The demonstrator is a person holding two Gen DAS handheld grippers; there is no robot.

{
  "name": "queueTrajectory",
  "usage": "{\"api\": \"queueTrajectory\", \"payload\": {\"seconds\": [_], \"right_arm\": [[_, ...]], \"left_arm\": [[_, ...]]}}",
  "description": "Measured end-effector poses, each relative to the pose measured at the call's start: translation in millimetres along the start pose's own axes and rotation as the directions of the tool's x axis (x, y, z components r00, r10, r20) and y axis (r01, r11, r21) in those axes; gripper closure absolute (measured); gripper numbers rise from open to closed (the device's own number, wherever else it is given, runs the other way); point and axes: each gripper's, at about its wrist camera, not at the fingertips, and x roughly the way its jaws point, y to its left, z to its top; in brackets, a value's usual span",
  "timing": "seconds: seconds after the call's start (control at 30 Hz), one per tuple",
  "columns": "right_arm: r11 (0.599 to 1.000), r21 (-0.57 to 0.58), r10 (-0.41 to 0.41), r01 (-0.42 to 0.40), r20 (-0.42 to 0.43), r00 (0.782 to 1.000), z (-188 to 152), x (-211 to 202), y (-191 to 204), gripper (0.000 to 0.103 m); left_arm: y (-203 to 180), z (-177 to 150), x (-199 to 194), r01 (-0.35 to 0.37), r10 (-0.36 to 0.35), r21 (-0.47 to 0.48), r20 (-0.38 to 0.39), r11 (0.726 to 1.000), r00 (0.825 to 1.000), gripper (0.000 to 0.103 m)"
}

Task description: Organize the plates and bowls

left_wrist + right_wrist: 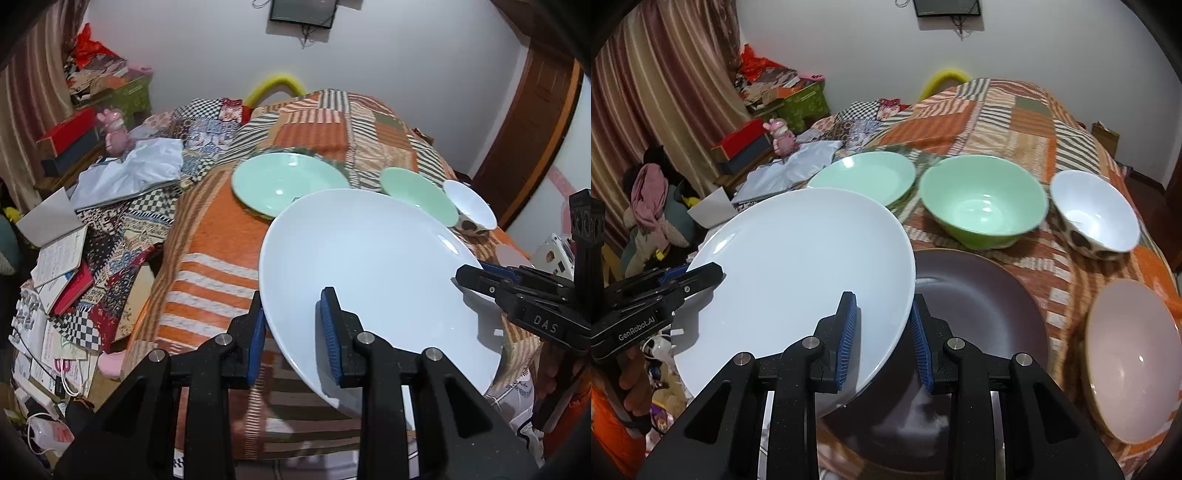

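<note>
A large white plate (373, 273) is held in the air between both grippers. My left gripper (293, 332) straddles its left rim, one finger above and one below. My right gripper (884, 336) straddles its right rim (798, 266) the same way. Under it on the bed lies a dark brown plate (979, 306). Behind stand a pale green plate (864, 177), a green bowl (982, 203), a white spotted bowl (1097, 214) and a pink bowl (1130, 354) at the right. In the left wrist view the green plate (288, 181), green bowl (417, 192) and white bowl (469, 203) show behind the white plate.
The dishes rest on an orange patchwork blanket (1015, 110) over a bed. To the left lie books and papers (59, 266), a white cloth (136, 170), boxes (746, 147) and a curtain (646, 110). A wooden door (524, 136) stands at the right.
</note>
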Motion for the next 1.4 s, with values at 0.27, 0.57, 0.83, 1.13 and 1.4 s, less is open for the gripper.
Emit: {"api": "queueTrajectory", "payload": {"seconds": [0.27,0.57,0.83,1.13,1.4], "right_arm": [[0.998,0.047,-0.029,0.028,0.023,0.999,-13,-19,-26,0.076],[0.994,0.099,-0.056,0.054,0.022,0.998,-29,-31,-47,0.076],[0.989,0.130,-0.068,0.068,-0.011,0.998,-42,-28,-55,0.076],[0.983,0.151,-0.095,0.100,-0.038,0.995,-49,-20,-61,0.076],[0.978,0.164,-0.122,0.129,-0.055,0.991,-51,-16,-64,0.076]], "left_arm": [[-30,0,4,0.040,-0.040,0.040,-0.007,0.998,0.999,0.074],[-56,-2,19,0.085,-0.083,0.068,-0.040,0.994,0.996,0.074],[-64,-8,38,0.107,-0.100,0.072,-0.086,0.992,0.991,0.074],[-65,-13,60,0.124,-0.115,0.066,-0.130,0.990,0.985,0.074],[-69,-12,76,0.131,-0.120,0.066,-0.154,0.989,0.981,0.074]]}}
